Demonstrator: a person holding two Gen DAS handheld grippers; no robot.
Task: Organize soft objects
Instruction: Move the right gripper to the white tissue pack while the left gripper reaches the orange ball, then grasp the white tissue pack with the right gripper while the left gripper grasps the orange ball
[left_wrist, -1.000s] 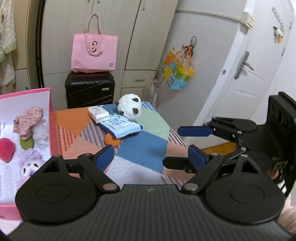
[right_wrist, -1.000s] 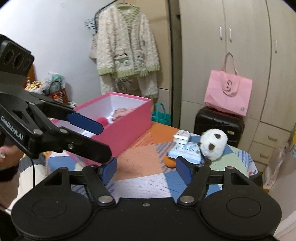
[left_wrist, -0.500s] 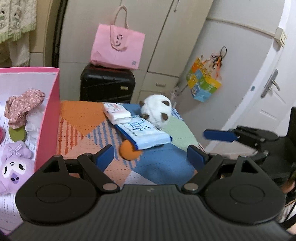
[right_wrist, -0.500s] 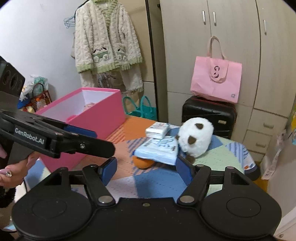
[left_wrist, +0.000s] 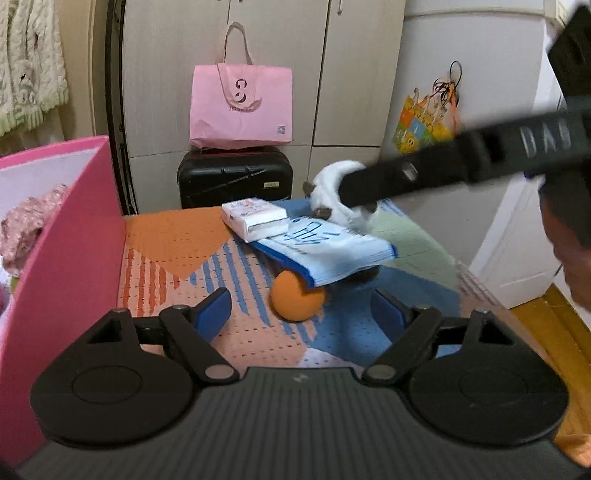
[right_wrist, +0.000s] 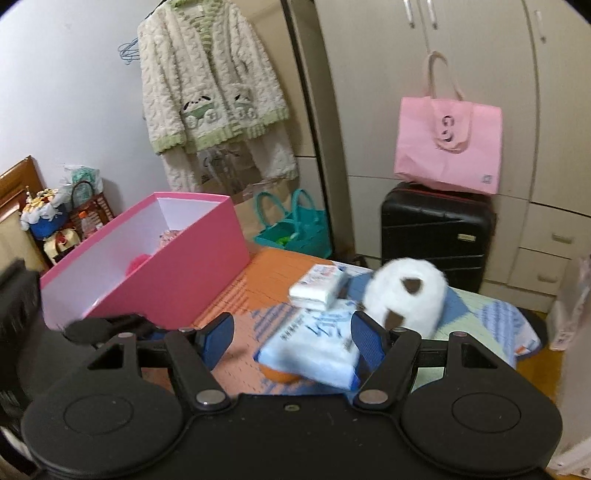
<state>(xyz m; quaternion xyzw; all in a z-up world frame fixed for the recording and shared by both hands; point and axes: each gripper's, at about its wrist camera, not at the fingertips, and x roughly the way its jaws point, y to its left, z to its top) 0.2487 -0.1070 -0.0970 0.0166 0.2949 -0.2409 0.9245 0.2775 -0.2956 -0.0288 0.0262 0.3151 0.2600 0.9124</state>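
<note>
Beside the pink box (right_wrist: 155, 273), the blue-and-white tissue pack (left_wrist: 328, 251) is lying propped on a round orange ball (left_wrist: 297, 301), with a smaller white pack (left_wrist: 255, 218) and a fluffy white plush (right_wrist: 404, 297) touching it, all probably waiting to go into the box. The left gripper (left_wrist: 301, 308) is closing on nothing yet, the ball ahead of its pads. The right gripper (right_wrist: 291, 336) is standing apart, empty, framing the crinkly pack.

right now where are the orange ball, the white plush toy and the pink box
orange ball (left_wrist: 295, 303), left wrist view, on its front face below the wipes pack
white plush toy (right_wrist: 404, 299), right wrist view, on its fluffy white middle
pink box (right_wrist: 192, 269), right wrist view, on its outer side wall
</note>
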